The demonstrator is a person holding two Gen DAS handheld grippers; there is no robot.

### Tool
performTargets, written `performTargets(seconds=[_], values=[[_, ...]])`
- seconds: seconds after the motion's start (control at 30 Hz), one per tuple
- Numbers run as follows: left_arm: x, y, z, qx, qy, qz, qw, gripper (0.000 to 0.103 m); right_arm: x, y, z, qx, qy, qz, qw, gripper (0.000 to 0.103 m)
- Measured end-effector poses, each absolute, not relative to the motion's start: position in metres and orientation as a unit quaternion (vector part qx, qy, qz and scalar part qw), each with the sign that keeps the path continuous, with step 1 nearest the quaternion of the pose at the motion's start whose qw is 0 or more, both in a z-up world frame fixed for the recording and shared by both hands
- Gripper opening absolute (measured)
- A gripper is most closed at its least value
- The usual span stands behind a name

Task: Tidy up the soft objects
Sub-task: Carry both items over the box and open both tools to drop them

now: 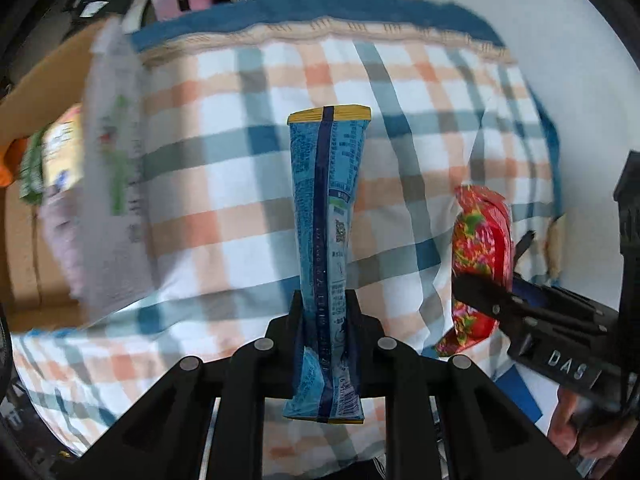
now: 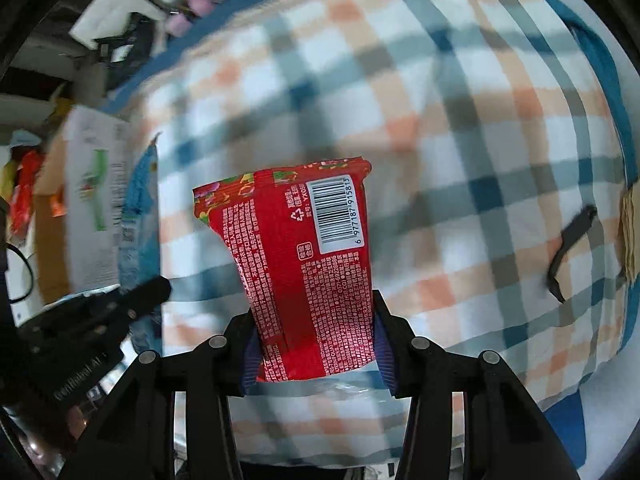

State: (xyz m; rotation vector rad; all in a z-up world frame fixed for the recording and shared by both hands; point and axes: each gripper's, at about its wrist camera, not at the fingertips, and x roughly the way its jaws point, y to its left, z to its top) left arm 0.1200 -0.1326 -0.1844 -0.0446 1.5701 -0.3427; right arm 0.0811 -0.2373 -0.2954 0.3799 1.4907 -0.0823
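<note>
Looking from left to right, I saw a cardboard box (image 1: pixel 28 92) at the far left edge of the plaid cloth (image 1: pixel 224 184), with a white printed packet (image 1: pixel 108 184) in front of it. My left gripper (image 1: pixel 325 312) was clamped on a long blue snack packet (image 1: pixel 326 208), holding it upright above the cloth. Just to its right, my right gripper (image 2: pixel 314 340) was closed on a red snack packet (image 2: pixel 304 264), barcode facing me. A small black piece (image 2: pixel 570 248) lay on the cloth at the far right.
</note>
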Motion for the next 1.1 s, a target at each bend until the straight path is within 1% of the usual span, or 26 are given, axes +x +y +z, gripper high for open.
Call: performTargets(seconds=[0.27, 0.4, 0.63, 0.7, 0.83, 1.0, 1.1], values=[[0.126, -0.010, -0.132, -0.064, 0.666, -0.101, 0.736, 0.015, 0.115, -0.120, -0.219, 0.130, 0.639, 0.050, 0.756, 0.049], [0.128, 0.047, -0.109, -0.061, 0.650, -0.070, 0.754, 0.015, 0.132, -0.056, -0.201, 0.113, 0.633, 0.077, 0.762, 0.049], [0.138, 0.118, -0.089, -0.063, 0.626, -0.046, 0.776, 0.015, 0.154, 0.038, -0.197, 0.094, 0.635, 0.098, 0.760, 0.049], [0.143, 0.129, -0.086, -0.065, 0.622, -0.043, 0.779, 0.015, 0.155, 0.061, -0.189, 0.088, 0.636, 0.103, 0.760, 0.049], [0.155, 0.152, -0.084, -0.068, 0.619, -0.043, 0.781, 0.015, 0.163, 0.099, -0.191, 0.077, 0.638, 0.106, 0.759, 0.049], [0.178, 0.185, -0.105, -0.075, 0.640, -0.045, 0.764, 0.015, 0.177, 0.129, -0.207, 0.069, 0.649, 0.098, 0.752, 0.049], [0.193, 0.197, -0.130, -0.082, 0.667, -0.051, 0.739, 0.015, 0.188, 0.140, -0.228, 0.065, 0.662, 0.089, 0.742, 0.049]])
